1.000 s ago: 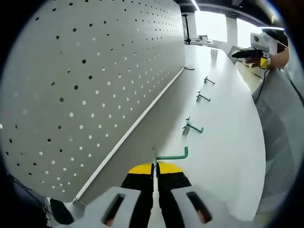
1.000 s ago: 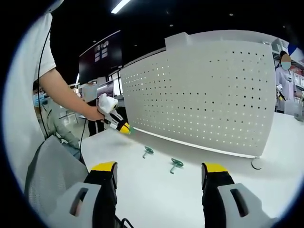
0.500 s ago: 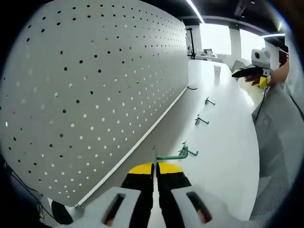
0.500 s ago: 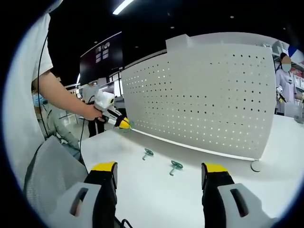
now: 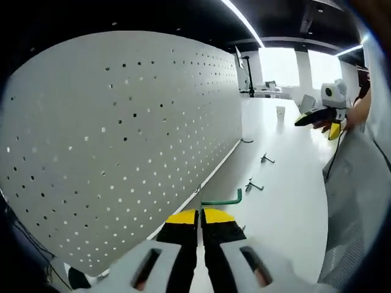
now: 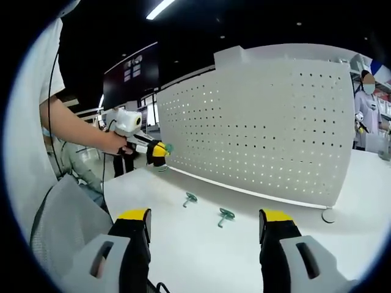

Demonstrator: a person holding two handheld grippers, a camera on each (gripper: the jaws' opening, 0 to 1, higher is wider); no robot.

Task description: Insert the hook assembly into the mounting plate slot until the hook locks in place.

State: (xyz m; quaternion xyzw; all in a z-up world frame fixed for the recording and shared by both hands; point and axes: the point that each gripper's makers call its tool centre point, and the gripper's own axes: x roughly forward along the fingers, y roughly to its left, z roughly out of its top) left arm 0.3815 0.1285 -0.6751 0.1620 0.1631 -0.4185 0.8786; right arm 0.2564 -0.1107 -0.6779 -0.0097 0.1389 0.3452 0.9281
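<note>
Two grippers: one busy, one idle.
Pegboard: the white pegboard [image 5: 122,140] takes up the left and centre of the left gripper view; its holes are the target.
Left gripper: the left gripper [image 5: 200,221], low centre of the frame, has its jaws pinched together on the green hook [image 5: 225,200], raised near the board's lower edge.
Hook handling: thin bent wire, likely light, stiff and slippery; best held on the straight shank, prongs free.
Spare hooks: two more [image 6: 190,197] [image 6: 226,213] lie on the table [image 6: 201,244], centre of the right gripper view.
Right gripper: the right gripper [image 6: 204,229], at the bottom, stands wide apart, holding nothing.

White dotted pegboard [image 5: 122,140], green hook [image 5: 225,200], yellow-tipped fingers [image 5: 183,218].
</note>
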